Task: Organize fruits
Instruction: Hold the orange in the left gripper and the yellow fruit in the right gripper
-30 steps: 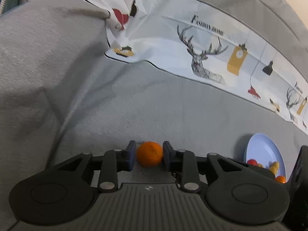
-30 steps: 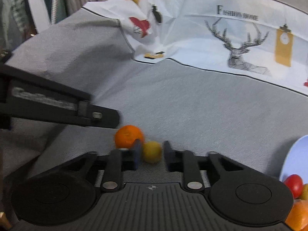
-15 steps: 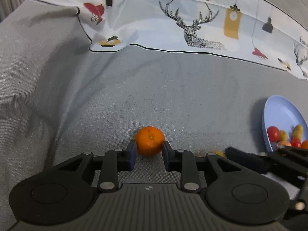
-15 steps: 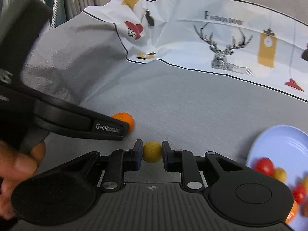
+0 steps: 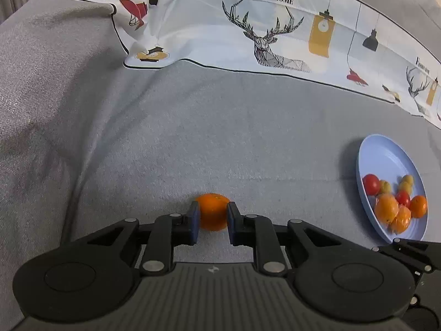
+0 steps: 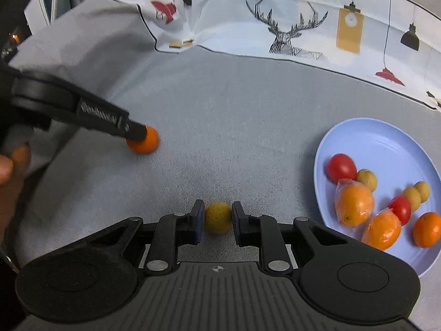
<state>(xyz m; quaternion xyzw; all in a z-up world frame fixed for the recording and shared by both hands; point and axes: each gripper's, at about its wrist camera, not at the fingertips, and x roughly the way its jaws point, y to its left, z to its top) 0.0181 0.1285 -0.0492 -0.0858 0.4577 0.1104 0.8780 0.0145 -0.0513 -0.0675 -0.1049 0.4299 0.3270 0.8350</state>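
Between the left gripper (image 5: 210, 218) pads, a mandarin (image 5: 212, 215) was pinched across its middle. A small yellow fruit (image 6: 217, 217) was clamped likewise by the right gripper (image 6: 217, 220). Both were judged light, round and easily bruised.

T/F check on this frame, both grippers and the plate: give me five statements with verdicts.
1. The left gripper has an orange between its jaws. True.
2. The right gripper grips a red tomato. False: it grips a small yellow fruit.
3. The blue plate is empty. False: it holds red tomatoes, oranges and small yellow fruits.
4. Some oranges on the plate are in clear wrap. True.
5. The plate sits on the printed cloth. False: it sits on the grey fabric, nearer than the printed cloth.
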